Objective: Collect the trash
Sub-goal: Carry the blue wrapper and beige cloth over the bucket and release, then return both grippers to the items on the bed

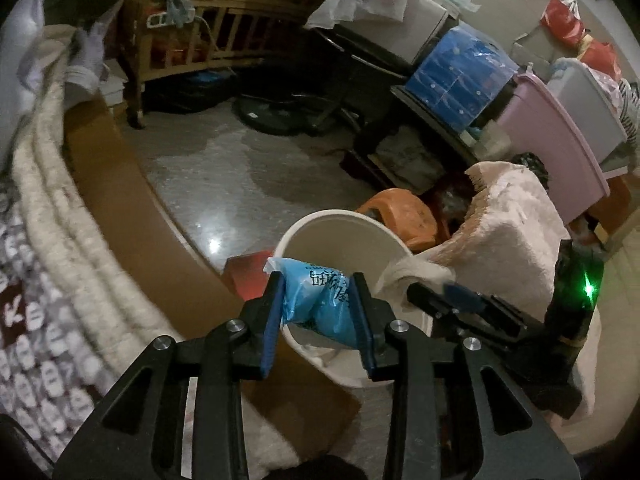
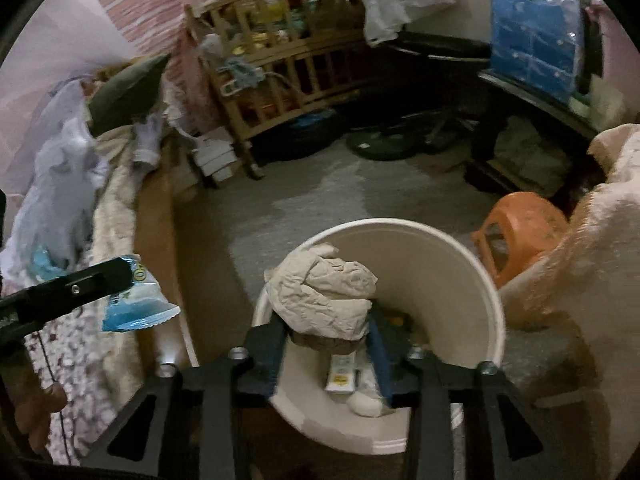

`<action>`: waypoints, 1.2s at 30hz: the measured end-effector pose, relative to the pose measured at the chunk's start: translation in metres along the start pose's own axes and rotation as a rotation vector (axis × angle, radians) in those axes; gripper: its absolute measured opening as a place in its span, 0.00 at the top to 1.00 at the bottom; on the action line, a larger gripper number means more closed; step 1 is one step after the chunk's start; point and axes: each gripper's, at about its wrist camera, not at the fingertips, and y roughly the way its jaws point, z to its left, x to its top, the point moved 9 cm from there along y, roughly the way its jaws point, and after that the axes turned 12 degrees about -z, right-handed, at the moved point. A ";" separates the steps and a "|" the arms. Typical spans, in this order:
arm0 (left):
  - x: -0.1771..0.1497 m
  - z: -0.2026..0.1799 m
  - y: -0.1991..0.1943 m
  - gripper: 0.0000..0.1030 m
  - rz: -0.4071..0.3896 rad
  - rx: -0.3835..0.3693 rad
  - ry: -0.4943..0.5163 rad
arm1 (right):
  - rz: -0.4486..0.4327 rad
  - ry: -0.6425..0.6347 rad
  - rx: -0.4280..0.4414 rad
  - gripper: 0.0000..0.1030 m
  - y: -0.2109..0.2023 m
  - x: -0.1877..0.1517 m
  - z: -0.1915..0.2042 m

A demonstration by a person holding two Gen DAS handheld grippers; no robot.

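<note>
left tool: black angular frame with cut-out windows, silver round screw heads at the pivots, blue pads on the inner faces of its fingers.
right tool: same black linkage arms, silver screws, blue-faced fingers.
right tool, seen from the left wrist: black body bearing a small green light.

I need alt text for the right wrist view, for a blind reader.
The right claw has crumpled beige paper between its pads over a white bin with trash inside. At left, the left claw holds a blue wrapper.
</note>
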 end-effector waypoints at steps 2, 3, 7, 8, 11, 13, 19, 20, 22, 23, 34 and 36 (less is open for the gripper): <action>0.001 -0.004 0.006 0.58 0.009 -0.017 -0.011 | 0.000 0.016 -0.008 0.55 0.002 0.001 -0.005; 0.001 -0.006 0.007 0.55 0.011 -0.026 -0.018 | 0.002 0.023 -0.013 0.52 0.002 0.001 -0.008; 0.002 -0.011 0.008 0.43 0.003 -0.044 -0.032 | 0.008 0.040 -0.015 0.46 0.004 0.000 -0.010; 0.002 -0.009 0.007 0.43 0.006 -0.042 -0.034 | 0.010 0.036 -0.012 0.46 0.004 0.000 -0.008; 0.001 -0.001 0.003 0.43 0.008 -0.028 -0.056 | 0.016 0.029 -0.005 0.46 0.004 -0.001 -0.002; 0.001 0.008 -0.003 0.43 0.000 0.002 -0.058 | 0.015 0.031 0.005 0.46 0.003 -0.002 0.001; 0.000 0.047 -0.029 0.43 -0.043 0.119 -0.064 | 0.024 -0.014 0.046 0.46 0.003 -0.006 0.031; -0.002 0.054 -0.033 0.43 -0.048 0.136 -0.064 | 0.026 -0.022 0.052 0.46 0.003 -0.007 0.036; -0.004 0.071 -0.042 0.43 -0.060 0.181 -0.059 | 0.033 -0.041 0.072 0.46 0.005 -0.009 0.051; -0.005 0.080 -0.047 0.43 -0.066 0.205 -0.057 | 0.037 -0.048 0.080 0.46 0.006 -0.010 0.057; -0.018 0.168 -0.110 0.43 -0.122 0.409 -0.085 | 0.062 -0.159 0.214 0.44 0.010 -0.017 0.153; -0.022 0.185 -0.123 0.43 -0.128 0.438 -0.101 | 0.069 -0.179 0.243 0.44 0.011 -0.021 0.174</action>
